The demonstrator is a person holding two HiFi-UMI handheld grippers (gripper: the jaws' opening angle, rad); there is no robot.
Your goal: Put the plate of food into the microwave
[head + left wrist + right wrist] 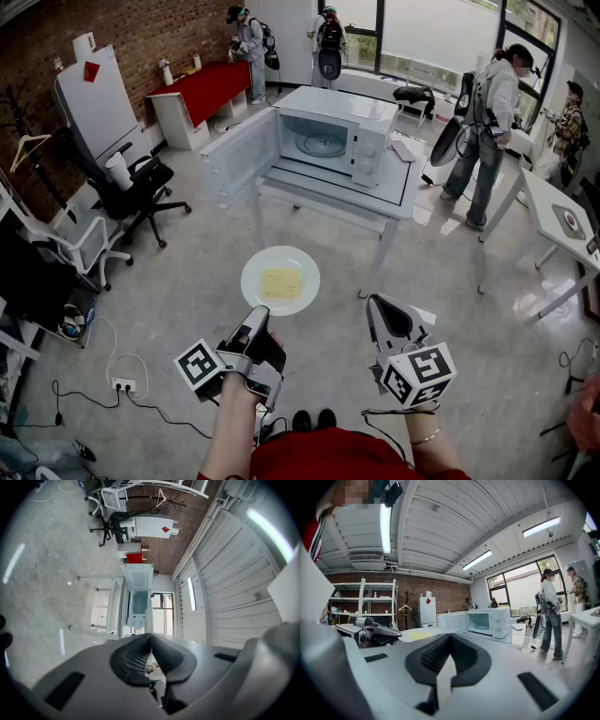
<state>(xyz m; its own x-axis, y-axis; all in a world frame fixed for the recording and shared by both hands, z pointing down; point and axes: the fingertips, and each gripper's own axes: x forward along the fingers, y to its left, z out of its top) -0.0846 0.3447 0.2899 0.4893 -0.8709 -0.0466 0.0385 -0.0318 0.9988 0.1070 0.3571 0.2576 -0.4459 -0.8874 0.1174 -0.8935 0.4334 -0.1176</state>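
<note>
At twelve o'clock from the person, across bare grey floor (187, 281), a white surface (319, 183) carries the microwave (370, 150), its door (239, 155) swung wide to nine o'clock and the glass turntable showing inside. The plate (258, 272) is well short of it, held out level over the floor, with a flat yellow square of food (281, 282) at its middle. The left gripper (259, 314) has its fingers clamped on the plate's near rim at six o'clock; its own view shows the thin white edge pinched between the pads. The right gripper (375, 305) hangs just beside the plate at four o'clock, apart from it, its fingers pressed together on nothing. A brick wall (47, 47) runs along the room at ten o'clock, with a black office chair (131, 192) before it and a red-topped cabinet (206, 84) further along. Windows (431, 33) fill the far side, where several people (487, 122) stand. Another white surface (553, 211) sits at two o'clock. A power strip (122, 384) lies on the floor at eight o'clock.
</note>
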